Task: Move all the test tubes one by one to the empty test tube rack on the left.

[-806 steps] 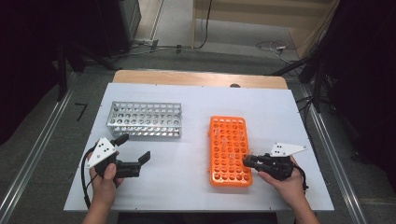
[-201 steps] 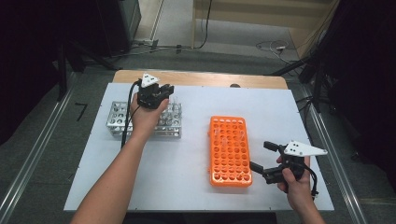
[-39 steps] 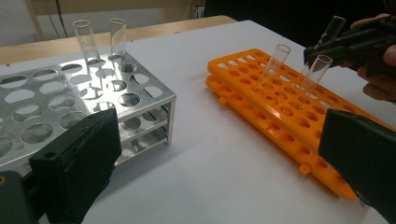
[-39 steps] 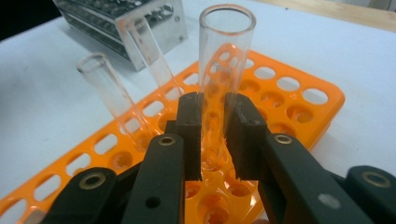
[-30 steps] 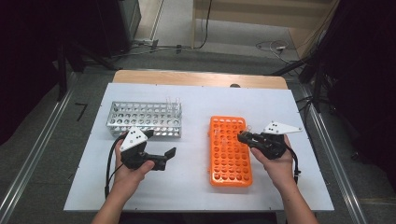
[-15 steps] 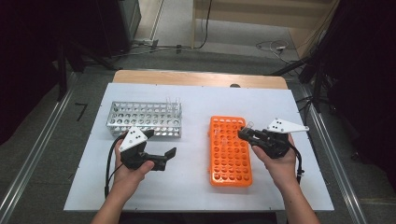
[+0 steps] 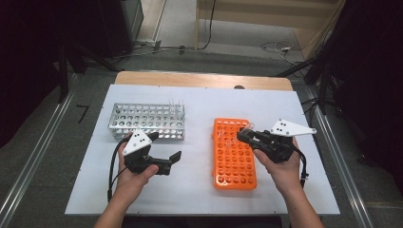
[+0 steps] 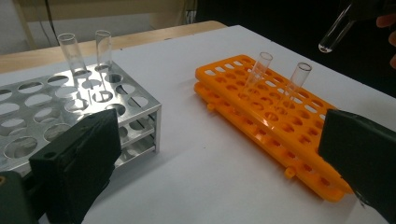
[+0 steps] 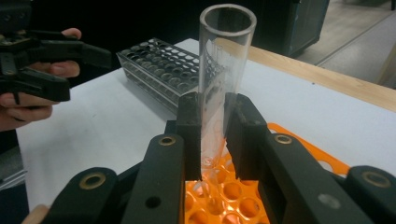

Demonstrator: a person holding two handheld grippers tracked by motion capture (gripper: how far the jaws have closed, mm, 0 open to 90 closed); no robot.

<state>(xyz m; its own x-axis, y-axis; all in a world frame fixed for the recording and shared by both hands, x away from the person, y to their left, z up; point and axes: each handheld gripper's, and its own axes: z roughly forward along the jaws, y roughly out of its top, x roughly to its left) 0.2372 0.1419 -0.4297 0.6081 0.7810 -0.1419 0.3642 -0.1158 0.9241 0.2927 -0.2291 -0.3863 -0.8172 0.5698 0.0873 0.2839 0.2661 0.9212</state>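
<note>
My right gripper [image 9: 214, 135] is shut on a clear glass test tube [image 9: 223, 60], held upright between its black jaws above the orange rack [image 7: 232, 152]. In the high view the right gripper [image 7: 243, 134] hangs over the rack's far right part. Two more tubes [image 8: 280, 77] lean in the orange rack's far holes. The metal rack [image 7: 148, 119] at the left holds two upright tubes [image 8: 84, 49] at its far right corner. My left gripper [image 7: 174, 159] rests open on the white table between the two racks, nothing between its fingers [image 8: 79, 163].
The white table top [image 7: 190, 190] ends at a wooden strip [image 7: 199, 80] along the far edge. Metal rails run on both sides. Cables lie on the floor beyond the table.
My right gripper has lifted the test tube up out of the orange rack and drifted slightly right. The left gripper has stayed where it was.
</note>
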